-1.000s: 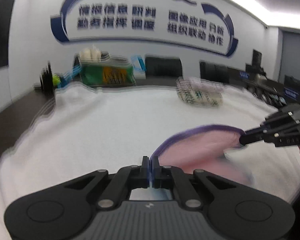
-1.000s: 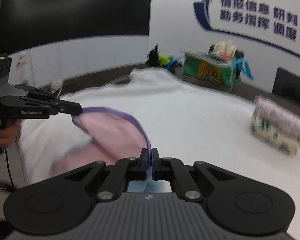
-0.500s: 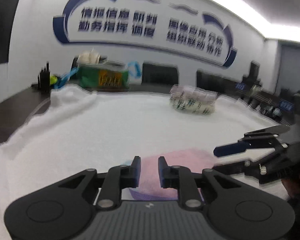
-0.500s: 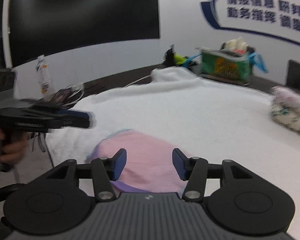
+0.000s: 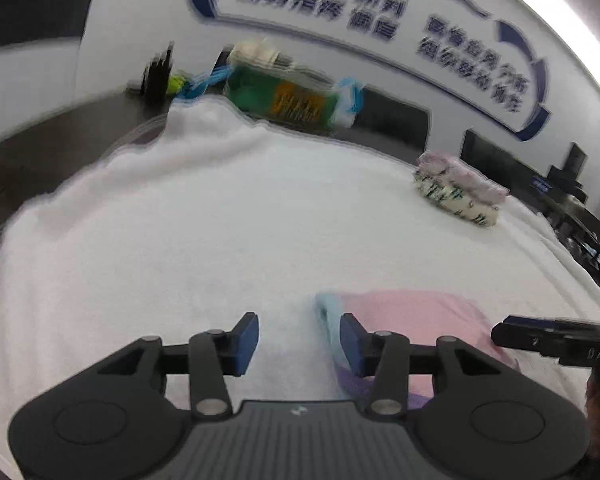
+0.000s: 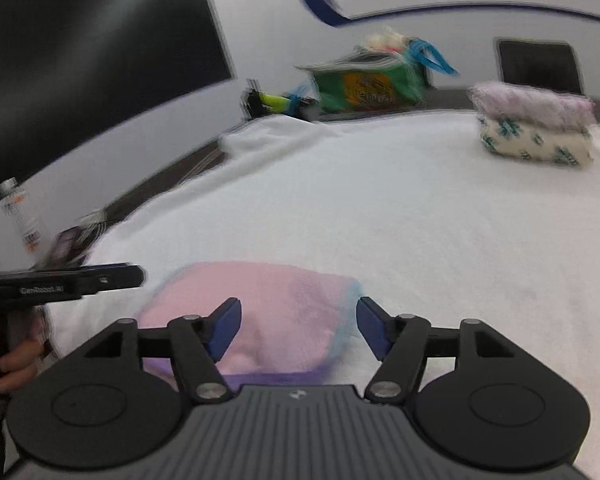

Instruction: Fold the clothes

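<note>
A pink garment with pale blue and purple trim (image 5: 412, 316) lies folded on the white towel-covered table (image 5: 220, 220). It also shows in the right wrist view (image 6: 268, 300). My left gripper (image 5: 298, 340) is open and empty, with the garment's left edge by its right finger. My right gripper (image 6: 298, 330) is open and empty just above the garment's near side. The right gripper shows at the right edge of the left wrist view (image 5: 548, 338). The left gripper shows at the left of the right wrist view (image 6: 80, 282).
A stack of folded clothes (image 6: 534, 128) sits at the far right of the table, also seen in the left wrist view (image 5: 458, 194). A green bag (image 6: 364, 86) and small items stand at the back edge. A white bottle (image 6: 18, 214) stands off the table's left.
Both grippers were shut on the garment's trim and held it up. They let go, the garment dropped flat, and both now stand wide open and have drawn back.
</note>
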{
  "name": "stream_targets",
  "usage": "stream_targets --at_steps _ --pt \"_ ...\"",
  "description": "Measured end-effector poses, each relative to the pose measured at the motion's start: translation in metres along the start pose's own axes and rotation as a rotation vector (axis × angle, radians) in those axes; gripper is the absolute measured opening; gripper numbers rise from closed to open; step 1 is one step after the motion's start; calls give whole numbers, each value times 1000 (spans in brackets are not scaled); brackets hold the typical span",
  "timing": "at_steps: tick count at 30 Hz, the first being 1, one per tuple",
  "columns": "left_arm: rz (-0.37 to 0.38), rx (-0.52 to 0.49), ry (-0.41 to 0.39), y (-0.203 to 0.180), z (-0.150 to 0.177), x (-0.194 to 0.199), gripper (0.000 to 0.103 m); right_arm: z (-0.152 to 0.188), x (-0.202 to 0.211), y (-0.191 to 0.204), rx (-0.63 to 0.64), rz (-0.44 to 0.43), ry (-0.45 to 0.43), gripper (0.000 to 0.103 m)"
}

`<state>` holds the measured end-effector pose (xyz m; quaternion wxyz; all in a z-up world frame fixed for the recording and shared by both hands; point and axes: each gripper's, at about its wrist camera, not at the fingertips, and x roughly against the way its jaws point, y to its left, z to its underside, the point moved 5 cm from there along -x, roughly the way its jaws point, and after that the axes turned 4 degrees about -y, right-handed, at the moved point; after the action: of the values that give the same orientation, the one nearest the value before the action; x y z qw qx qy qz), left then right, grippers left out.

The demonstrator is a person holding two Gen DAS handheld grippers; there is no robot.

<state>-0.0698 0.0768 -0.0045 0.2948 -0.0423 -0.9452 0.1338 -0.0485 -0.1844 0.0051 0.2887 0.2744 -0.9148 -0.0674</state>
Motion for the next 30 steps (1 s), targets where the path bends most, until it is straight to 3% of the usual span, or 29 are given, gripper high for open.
stream_targets --at_steps 3,7,10,14,17,24,27,30 --pt "11 -3 53 -11 7 -10 43 6 -11 -9 -98 14 23 65" --pt "-35 -47 25 -26 15 -11 42 12 -19 -12 -172 15 18 65" --pt "-79 -77 -9 -36 24 -6 40 16 -21 -3 -142 64 -5 65" --pt "-106 -104 -29 -44 35 5 26 26 -22 17 -20 144 -26 65" --pt "-131 -155 -35 -55 38 4 16 27 -23 23 3 136 -24 65" --pt "-128 -131 -37 -61 42 5 13 28 -26 34 63 143 -5 65" --pt "-120 -119 -39 -60 42 6 13 29 -27 39 95 130 -11 58" --pt "-108 -140 -35 -64 43 9 7 30 -26 41 102 101 -9 44"
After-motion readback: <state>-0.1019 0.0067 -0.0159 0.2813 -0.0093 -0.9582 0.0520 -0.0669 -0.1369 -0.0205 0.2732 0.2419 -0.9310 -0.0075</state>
